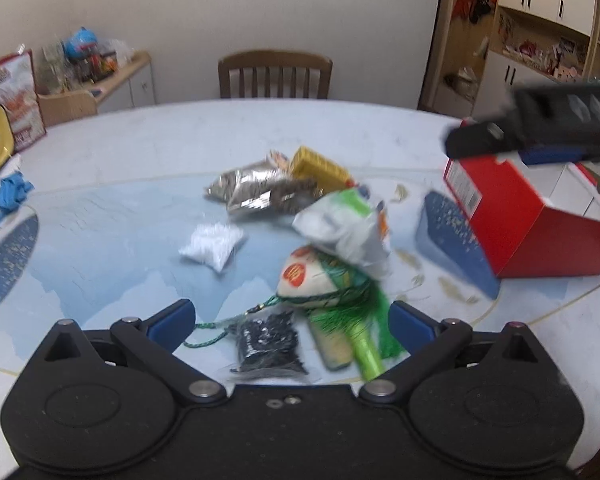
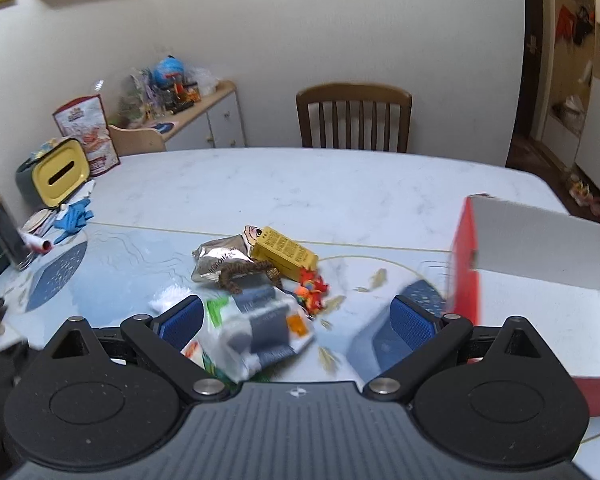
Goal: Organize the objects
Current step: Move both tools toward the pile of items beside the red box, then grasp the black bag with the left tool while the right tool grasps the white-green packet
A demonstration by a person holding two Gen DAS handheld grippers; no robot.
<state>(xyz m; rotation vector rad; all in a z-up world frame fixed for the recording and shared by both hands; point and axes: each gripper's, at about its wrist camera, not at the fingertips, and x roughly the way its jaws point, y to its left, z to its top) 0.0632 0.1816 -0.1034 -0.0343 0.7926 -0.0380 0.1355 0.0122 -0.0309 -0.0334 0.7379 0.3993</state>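
Two hand-held grippers hang over the desk [image 2: 340,184], both spread wide and grasping nothing; the left hand-held gripper [image 1: 292,322] faces the black bead packet [image 1: 269,342], the right hand-held gripper [image 2: 296,322] the white crumpled bag [image 2: 256,332]. The red box [image 2: 540,264], open upward, waits at the right; best to take the bag's bunched middle. The yellow carton [image 2: 286,254] lies flat, long axis slanting far-left to near-right.
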